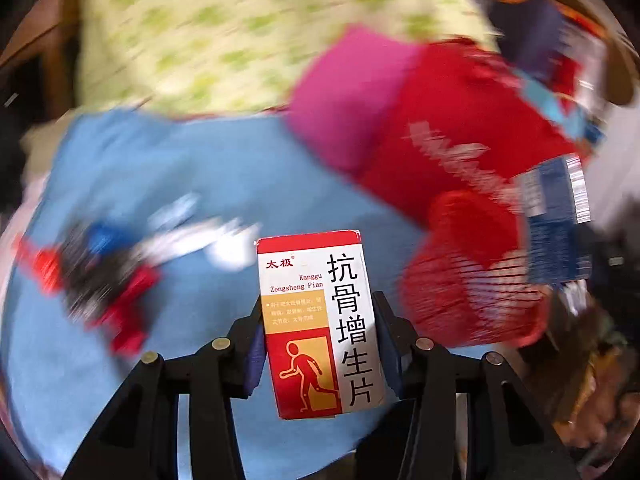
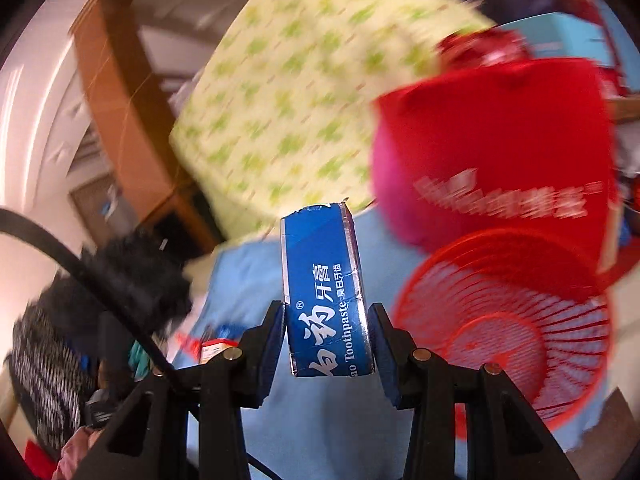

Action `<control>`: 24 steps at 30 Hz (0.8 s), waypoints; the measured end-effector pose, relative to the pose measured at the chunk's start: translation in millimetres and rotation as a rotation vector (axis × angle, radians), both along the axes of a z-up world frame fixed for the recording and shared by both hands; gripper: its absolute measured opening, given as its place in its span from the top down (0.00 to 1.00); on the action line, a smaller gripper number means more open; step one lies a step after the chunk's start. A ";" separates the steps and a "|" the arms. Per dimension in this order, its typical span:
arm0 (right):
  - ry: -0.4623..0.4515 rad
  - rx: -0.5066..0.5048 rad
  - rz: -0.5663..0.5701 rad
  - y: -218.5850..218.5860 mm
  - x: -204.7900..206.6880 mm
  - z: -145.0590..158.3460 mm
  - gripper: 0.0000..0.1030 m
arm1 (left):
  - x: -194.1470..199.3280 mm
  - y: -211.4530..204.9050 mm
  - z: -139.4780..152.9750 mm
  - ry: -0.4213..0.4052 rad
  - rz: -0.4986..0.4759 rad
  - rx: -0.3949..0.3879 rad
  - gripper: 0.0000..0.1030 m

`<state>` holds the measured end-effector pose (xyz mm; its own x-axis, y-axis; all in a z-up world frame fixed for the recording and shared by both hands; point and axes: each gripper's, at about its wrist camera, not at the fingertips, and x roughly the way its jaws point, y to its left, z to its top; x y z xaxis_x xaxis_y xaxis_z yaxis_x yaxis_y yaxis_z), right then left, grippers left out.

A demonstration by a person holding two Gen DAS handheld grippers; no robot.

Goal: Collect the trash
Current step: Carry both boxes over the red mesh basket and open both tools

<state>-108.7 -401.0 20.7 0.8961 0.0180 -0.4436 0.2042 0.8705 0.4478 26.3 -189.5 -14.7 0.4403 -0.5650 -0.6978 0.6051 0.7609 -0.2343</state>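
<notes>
My left gripper (image 1: 320,332) is shut on a red and white medicine box (image 1: 318,320), held upright above a blue cloth (image 1: 192,184). My right gripper (image 2: 326,336) is shut on a blue toothpaste box (image 2: 324,292), also held upright. That toothpaste box shows at the right edge of the left wrist view (image 1: 554,216). A red slatted plastic basket (image 2: 508,328) stands just right of the toothpaste box; it shows in the left wrist view (image 1: 468,272) to the right of the medicine box. Both views are blurred by motion.
A red bag with white lettering (image 2: 508,148) and a pink one (image 1: 348,100) lie behind the basket. A green-patterned pillow (image 2: 288,92) lies at the back. Blurred red, blue and black wrappers (image 1: 96,276) lie on the cloth at left. Dark furry clothing (image 2: 132,280) is at left.
</notes>
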 end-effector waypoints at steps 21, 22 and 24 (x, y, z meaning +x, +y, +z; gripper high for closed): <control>-0.006 0.244 -0.260 -114.4 -43.1 -42.6 0.38 | -22.2 -84.3 -15.1 -0.033 -0.174 0.054 0.31; -0.012 0.238 -0.251 -111.2 -47.5 -41.0 0.38 | -20.2 -71.5 -16.5 -0.030 -0.157 0.060 0.31; -0.026 0.218 -0.211 -94.7 -42.0 -32.9 0.38 | -16.1 -35.7 -24.3 -0.019 -0.096 0.082 0.31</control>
<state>-150.7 -495.7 -12.2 0.9010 -0.0777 -0.4267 0.3565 0.6930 0.6266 10.3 -225.2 -39.1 0.4004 -0.5468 -0.7353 0.6799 0.7153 -0.1617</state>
